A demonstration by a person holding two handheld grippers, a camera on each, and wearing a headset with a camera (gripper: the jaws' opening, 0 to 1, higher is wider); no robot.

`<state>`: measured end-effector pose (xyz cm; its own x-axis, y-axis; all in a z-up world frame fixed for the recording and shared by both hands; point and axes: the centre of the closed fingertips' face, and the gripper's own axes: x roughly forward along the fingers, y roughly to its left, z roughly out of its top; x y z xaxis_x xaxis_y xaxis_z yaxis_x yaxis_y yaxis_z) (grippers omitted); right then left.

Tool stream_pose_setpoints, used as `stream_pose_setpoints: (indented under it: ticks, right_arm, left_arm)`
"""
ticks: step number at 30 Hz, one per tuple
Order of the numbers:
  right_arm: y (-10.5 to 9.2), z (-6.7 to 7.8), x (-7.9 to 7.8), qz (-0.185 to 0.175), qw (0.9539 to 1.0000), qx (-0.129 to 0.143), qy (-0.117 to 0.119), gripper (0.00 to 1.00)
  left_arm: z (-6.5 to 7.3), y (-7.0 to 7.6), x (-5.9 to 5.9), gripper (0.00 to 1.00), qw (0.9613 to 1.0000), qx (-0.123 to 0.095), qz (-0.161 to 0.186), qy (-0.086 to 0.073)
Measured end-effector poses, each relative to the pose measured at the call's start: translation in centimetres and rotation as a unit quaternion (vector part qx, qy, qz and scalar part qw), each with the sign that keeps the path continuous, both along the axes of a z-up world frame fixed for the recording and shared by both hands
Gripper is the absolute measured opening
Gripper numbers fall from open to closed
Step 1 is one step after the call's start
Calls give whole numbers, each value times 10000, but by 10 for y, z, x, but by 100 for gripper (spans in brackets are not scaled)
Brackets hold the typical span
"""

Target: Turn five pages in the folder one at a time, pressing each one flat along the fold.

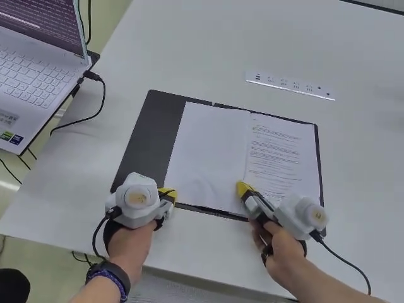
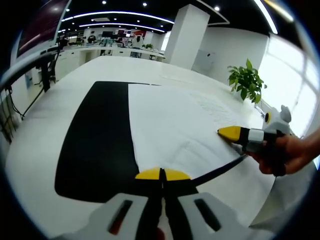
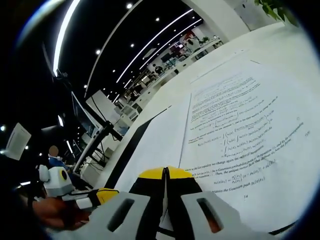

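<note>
Nearest the person, the left gripper (image 1: 167, 193) rests empty with its jaws together, at the near edge of the folder (image 1: 150, 136). The right gripper (image 1: 243, 188), likewise closed on nothing, sits at the fold's near end, with the blank page (image 1: 208, 154) to its left and the printed page (image 1: 282, 151) to its right. Pressing well likely means sliding its tip straight ahead along the fold (image 1: 247, 142), lightly and steadily.
</note>
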<state>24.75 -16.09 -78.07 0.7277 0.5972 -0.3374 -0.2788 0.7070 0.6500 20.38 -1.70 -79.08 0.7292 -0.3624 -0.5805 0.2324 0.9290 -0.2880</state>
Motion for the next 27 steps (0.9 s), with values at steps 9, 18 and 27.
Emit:
stream_pose_setpoints:
  ticks: [9,18,27]
  right_arm:
    - [-2,-2,-18,22,10000,31,78,0]
    - [-3,-2,-32,50,9999,42,144,0]
    - [-5,-2,-46,120,9997,35,193,0]
  left_arm:
    - [0,0,0,0,10000,-20,13,14]
    - [0,0,-1,0,10000,-5,10,10]
    - [1,0,-1,0,10000,41,-12,-7]
